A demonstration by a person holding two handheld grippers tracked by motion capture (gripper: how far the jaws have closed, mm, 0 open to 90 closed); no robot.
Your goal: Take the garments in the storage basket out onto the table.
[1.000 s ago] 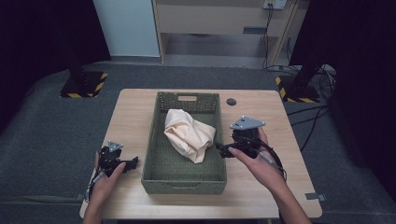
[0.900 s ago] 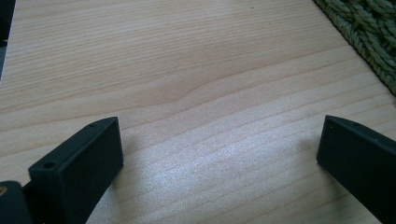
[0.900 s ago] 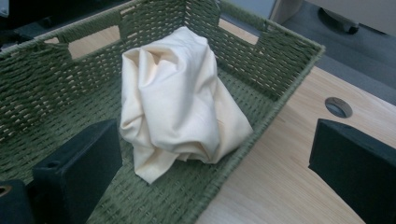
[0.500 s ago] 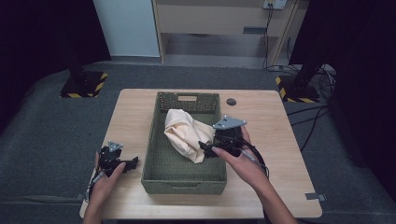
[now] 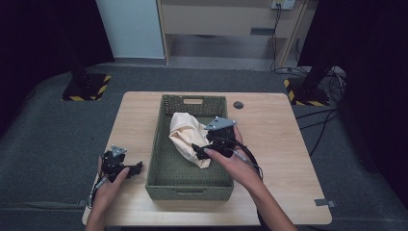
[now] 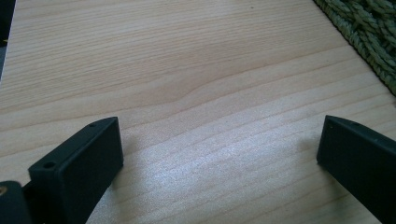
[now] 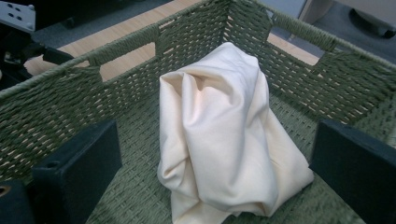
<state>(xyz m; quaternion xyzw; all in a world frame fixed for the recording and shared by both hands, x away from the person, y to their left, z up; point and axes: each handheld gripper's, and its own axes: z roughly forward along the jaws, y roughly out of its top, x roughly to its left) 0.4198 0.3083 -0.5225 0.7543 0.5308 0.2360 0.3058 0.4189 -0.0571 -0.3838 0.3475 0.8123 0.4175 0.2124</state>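
A cream cloth point(image 5: 187, 138) lies bunched in a heap inside the green woven basket point(image 5: 159, 159), which stands in the middle of the light wooden table point(image 5: 279, 144). In the high view the cloth occupies the far and middle part of the basket, nearer its right wall than its left, while the near part of the basket floor is bare. The right gripper point(image 5: 201, 149) is held over the basket from the right side, its jaws reaching in low at the near right edge of the cloth. In the right gripper view its two black jaws stand wide apart, one on each side of the heaped cloth point(image 7: 224, 140), and the fabric sits between them without either jaw pressing on it, so the gripper has hold of nothing. The same view shows the cloth rising in a folded peak toward the basket's far corner, with the woven walls point(image 7: 93, 93) and their handle slots behind it. The left gripper point(image 5: 134, 168) rests low at the table's near left, just beside the basket's left wall and outside it. In the left gripper view its jaws are also spread wide over bare wood grain point(image 6: 201, 93), gripping nothing, with a corner of the basket weave point(image 6: 369, 32) at the upper right.
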